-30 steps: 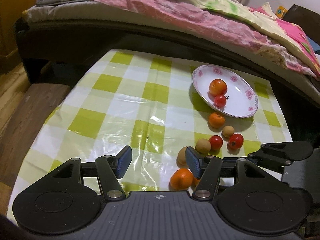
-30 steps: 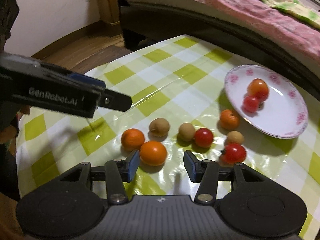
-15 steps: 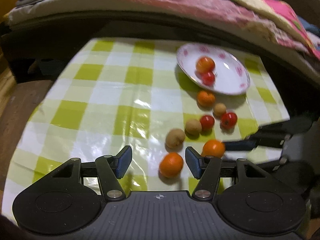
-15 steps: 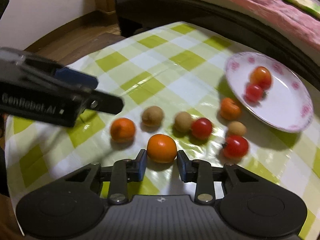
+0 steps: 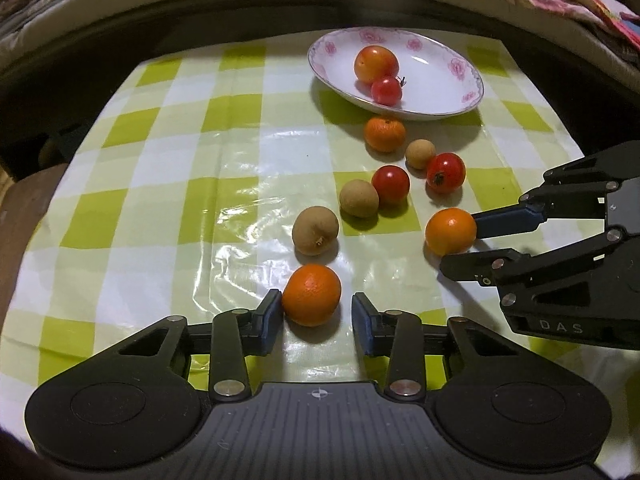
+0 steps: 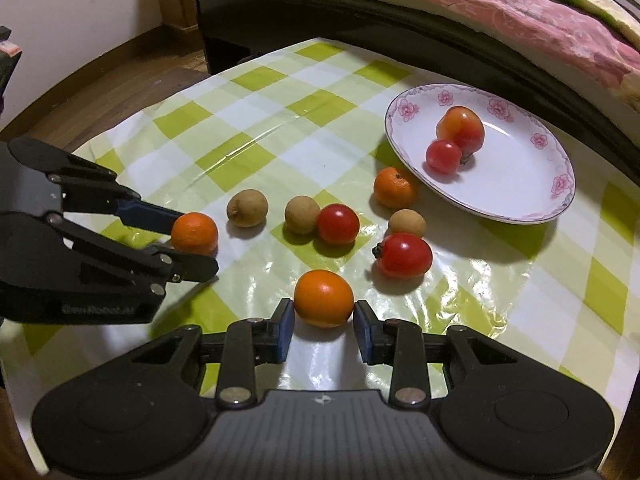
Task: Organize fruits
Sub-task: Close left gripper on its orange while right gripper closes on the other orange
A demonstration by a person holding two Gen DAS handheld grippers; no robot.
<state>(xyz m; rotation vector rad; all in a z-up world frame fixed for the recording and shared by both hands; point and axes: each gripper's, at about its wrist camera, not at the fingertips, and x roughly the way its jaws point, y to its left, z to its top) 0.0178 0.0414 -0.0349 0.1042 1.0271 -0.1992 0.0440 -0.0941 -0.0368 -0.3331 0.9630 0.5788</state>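
— How did the two tools sit?

— Both tilted steeply down at the green-and-white checked plastic cloth [image 5: 180, 160], fingers side by side and low over it. The left gripper [image 5: 314, 312] straddled a pitted orange mandarin [image 5: 311, 295], and its jaws were closing. The left pad touched the peel, while a narrow gap showed at the right pad. The right gripper [image 6: 323, 320] was narrow, with both pads against a smooth round orange fruit [image 6: 324, 298].

— Where were those two fruits?

— On the cloth, at the near end of the scattered fruit and well apart from the white plate with pink flowers [image 5: 460, 68]. The mandarin lay just in front of a brown rough-skinned fruit [image 5: 316, 231].

— Which way did they point?

— Both were nearly round, so I couldn't pick a long axis, and neither showed a stalk end. The brown fruit's stalk nub faced the left camera. A red tomato [image 5: 446, 173] turned its dark stalk end the same way.

— What couldn't you make out?

— Whether the held fruit was resting on the cloth or just off it, since its underside was hidden. In the left wrist view the right tool's body ran off the right edge. In the right wrist view the left tool's body ran off the left edge, and its lower finger covered the base of the mandarin.
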